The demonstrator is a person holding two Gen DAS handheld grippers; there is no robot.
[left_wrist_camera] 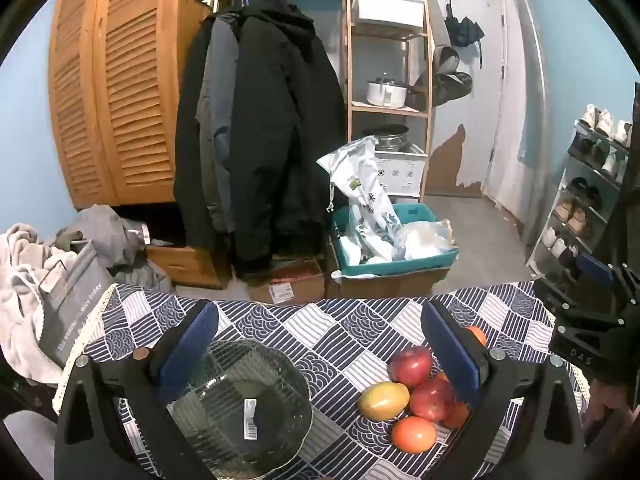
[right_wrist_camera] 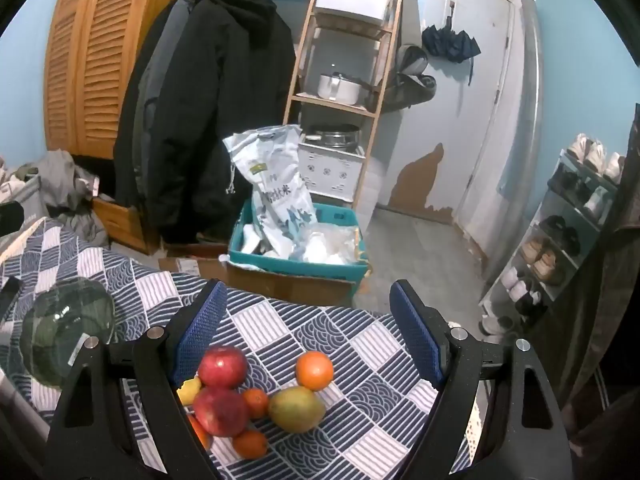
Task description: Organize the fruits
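Note:
A clear glass bowl (left_wrist_camera: pixel 244 408) sits empty on the patterned tablecloth (left_wrist_camera: pixel 340 332), under my left finger; it also shows at the left in the right wrist view (right_wrist_camera: pixel 66 340). To its right lies a heap of fruit: two red apples (left_wrist_camera: pixel 411 366) (left_wrist_camera: pixel 432 398), a yellow mango (left_wrist_camera: pixel 383 400) and an orange (left_wrist_camera: pixel 414 434). My left gripper (left_wrist_camera: pixel 320 344) is open and empty above the table. My right gripper (right_wrist_camera: pixel 310 332) is open and empty over the heap: apples (right_wrist_camera: pixel 222 366) (right_wrist_camera: pixel 220 410), a green-yellow mango (right_wrist_camera: pixel 296 408), oranges (right_wrist_camera: pixel 314 370) (right_wrist_camera: pixel 250 443).
Past the table's far edge stand a teal bin (left_wrist_camera: pixel 396 264) with bags on cardboard boxes, hanging coats (left_wrist_camera: pixel 260 128), a wooden shelf (left_wrist_camera: pixel 388 80) and a shoe rack (right_wrist_camera: pixel 560 240). A pile of laundry (left_wrist_camera: pixel 48 264) lies to the left.

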